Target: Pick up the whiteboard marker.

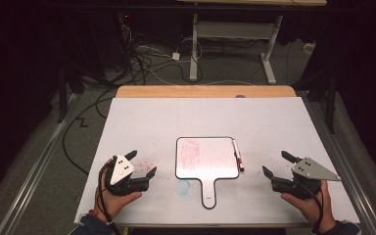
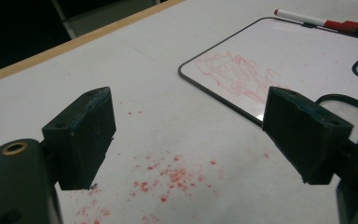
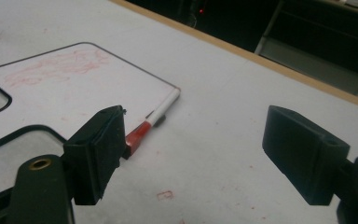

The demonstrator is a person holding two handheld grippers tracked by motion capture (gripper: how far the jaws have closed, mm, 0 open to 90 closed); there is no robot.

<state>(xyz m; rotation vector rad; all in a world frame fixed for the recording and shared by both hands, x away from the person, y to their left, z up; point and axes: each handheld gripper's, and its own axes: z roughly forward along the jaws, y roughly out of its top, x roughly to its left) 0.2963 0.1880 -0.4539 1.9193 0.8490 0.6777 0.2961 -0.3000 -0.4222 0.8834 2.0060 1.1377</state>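
Observation:
A small paddle-shaped whiteboard (image 1: 207,159) with a black rim lies in the middle of the table, covered in faint red scribbles (image 2: 235,73). A white marker with a red cap (image 1: 237,154) rests along its right edge (image 3: 154,119). My left gripper (image 1: 141,163) rests on the table left of the board, jaws open and empty, pointing toward it (image 2: 189,140). At the right, my right gripper (image 1: 278,164) stands open too, nothing between its jaws (image 3: 193,154), with the marker just beyond its left jaw.
The white table sheet (image 1: 254,117) carries red ink specks (image 2: 168,175) near the left gripper and a blue smudge (image 1: 183,186) beside the board's handle. A wooden table edge (image 1: 205,91) runs along the back; cables and a desk frame (image 1: 235,46) lie on the floor beyond.

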